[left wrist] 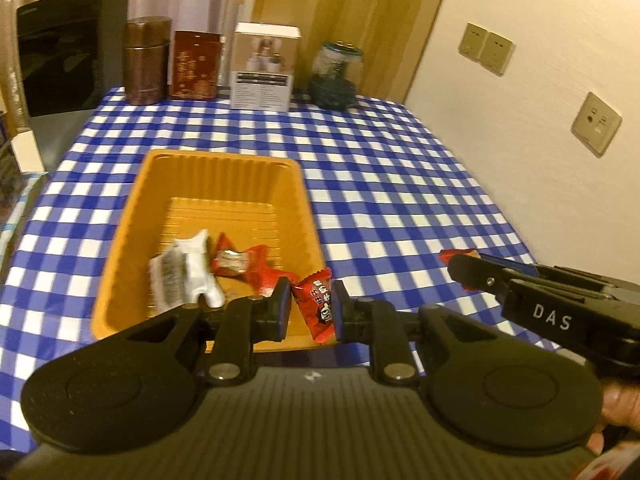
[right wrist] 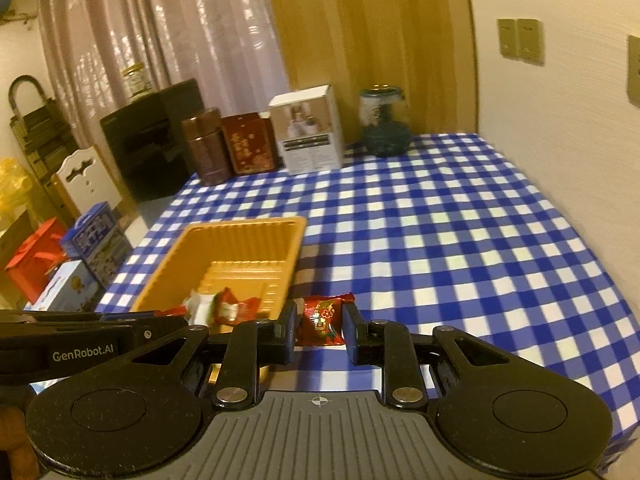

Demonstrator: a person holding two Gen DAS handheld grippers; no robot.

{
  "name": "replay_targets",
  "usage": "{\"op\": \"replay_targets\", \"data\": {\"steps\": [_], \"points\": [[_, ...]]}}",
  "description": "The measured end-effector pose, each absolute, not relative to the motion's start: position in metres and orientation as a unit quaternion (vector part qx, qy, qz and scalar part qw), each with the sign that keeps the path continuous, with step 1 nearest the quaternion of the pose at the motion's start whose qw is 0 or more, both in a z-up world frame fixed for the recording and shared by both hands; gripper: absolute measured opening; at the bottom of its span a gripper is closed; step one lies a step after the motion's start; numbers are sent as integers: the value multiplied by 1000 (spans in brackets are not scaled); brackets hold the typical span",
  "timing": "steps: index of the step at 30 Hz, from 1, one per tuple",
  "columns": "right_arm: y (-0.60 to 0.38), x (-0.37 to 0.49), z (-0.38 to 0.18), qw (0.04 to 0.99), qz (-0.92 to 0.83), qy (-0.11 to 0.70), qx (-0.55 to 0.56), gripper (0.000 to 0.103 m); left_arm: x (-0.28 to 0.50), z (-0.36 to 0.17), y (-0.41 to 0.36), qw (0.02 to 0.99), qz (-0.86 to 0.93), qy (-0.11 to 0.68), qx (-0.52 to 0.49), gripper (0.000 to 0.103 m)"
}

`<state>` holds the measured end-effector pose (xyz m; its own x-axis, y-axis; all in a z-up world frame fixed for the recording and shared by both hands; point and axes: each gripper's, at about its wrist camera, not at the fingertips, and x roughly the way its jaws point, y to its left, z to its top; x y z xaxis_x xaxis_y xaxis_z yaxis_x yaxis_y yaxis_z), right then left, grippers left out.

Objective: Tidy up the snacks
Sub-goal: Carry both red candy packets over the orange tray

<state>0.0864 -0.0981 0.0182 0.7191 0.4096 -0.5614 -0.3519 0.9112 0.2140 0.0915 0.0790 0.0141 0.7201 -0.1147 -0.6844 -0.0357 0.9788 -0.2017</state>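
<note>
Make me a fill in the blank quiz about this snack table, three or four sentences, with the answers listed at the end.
1. Each gripper, the left gripper and the right gripper, holds a snack in a ____ wrapper.
2. The tray on the table is ____ in colour.
3. The tablecloth has a blue and white ____ pattern.
4. The white-wrapped snack lies ____ the tray.

Missing words: red; orange; checked; inside
</note>
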Motion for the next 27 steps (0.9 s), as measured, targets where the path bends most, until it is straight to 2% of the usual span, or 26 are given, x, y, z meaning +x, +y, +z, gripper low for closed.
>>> {"op": "replay_targets", "data": {"steps": [27], "points": [[-47,94,19,915,248,316,29,24,83,15,123,921,20,379,-92,18]]}}
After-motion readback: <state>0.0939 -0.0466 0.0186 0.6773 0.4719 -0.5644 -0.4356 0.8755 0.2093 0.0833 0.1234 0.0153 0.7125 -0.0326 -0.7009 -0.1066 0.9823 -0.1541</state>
